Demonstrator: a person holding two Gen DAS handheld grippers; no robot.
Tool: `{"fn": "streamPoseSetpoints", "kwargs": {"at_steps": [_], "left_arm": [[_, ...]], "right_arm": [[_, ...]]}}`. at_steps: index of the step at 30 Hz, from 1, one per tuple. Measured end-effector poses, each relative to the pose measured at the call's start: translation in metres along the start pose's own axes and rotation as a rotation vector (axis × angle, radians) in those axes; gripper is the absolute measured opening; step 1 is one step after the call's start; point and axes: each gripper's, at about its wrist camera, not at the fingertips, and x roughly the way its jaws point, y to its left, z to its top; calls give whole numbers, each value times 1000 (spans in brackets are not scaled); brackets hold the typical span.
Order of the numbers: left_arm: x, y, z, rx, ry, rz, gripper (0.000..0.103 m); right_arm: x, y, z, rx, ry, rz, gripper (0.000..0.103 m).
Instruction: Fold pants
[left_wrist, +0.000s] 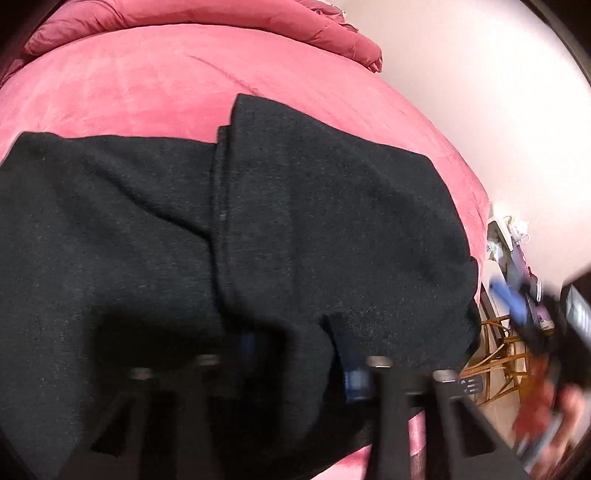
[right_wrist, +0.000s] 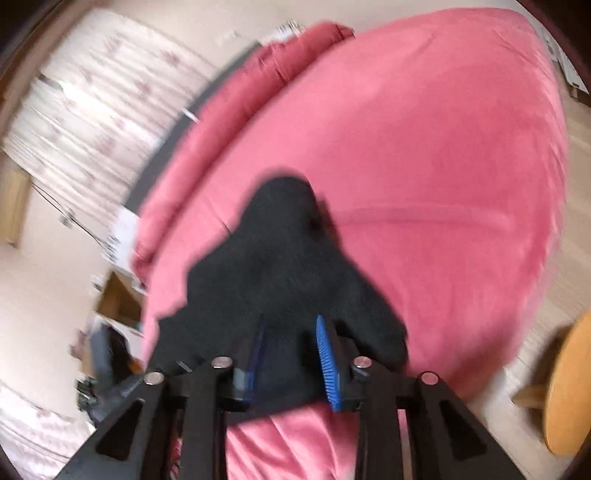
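Two claws, one pair of black pants, and a whole lot of pink bed (left_wrist: 147, 85) under everything. Bed first: it fills most of both views, with a bunched-up darker pink duvet (left_wrist: 207, 18) along the far edge, a pale wall behind that, and a round wooden table (right_wrist: 569, 384) off to my right on the floor.

Next the pants (left_wrist: 258, 221). From my left wrist view they lie spread across the near part of the bed, long axis running roughly left to right in front of me, one layer lapped over another with a seam edge running away from me near the middle. From the right wrist view the cloth rises away from the claw in a narrowing dark shape, so that end looks lifted or bunched rather than flat, though it's blurry.

Smallest stuff: my left gripper (left_wrist: 295, 354) has fabric humped between the blue pads, so I'd say it's pinching the near edge of the pants. My right gripper (right_wrist: 291, 354) has cloth filling the gap between its fingers (right_wrist: 327, 363) too, pinched by the look of it.

Both claws sit on the near edge, so my guess is the next fold carries that edge away from me, across the long axis.
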Motion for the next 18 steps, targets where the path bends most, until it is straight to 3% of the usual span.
{"fn": "streamPoseSetpoints", "kwargs": {"at_steps": [2, 4, 7, 10, 11, 12, 16, 18], "left_arm": [[-2, 9, 1, -61, 4, -48, 26], [-7, 13, -1, -93, -8, -67, 20], [-18, -7, -4, -16, -47, -24, 17], [-40, -26, -7, 37, -118, -29, 16], [-52, -31, -10, 50, -147, -34, 16], [-68, -37, -11, 74, -191, -35, 16], [-121, -39, -26, 149, -347, 33, 16], [-135, -36, -43, 200, -403, 116, 16]], "right_arm": [[12, 4, 31, -53, -25, -56, 45], [41, 3, 58, -75, 38, -82, 48], [88, -4, 87, -25, 137, -81, 49], [124, -10, 101, 31, 238, -67, 48], [129, -7, 103, 50, 252, -27, 31], [128, -3, 104, 50, 253, -19, 25], [112, 66, 100, -182, 209, 31, 21], [105, 93, 92, -278, 165, 44, 19]]}}
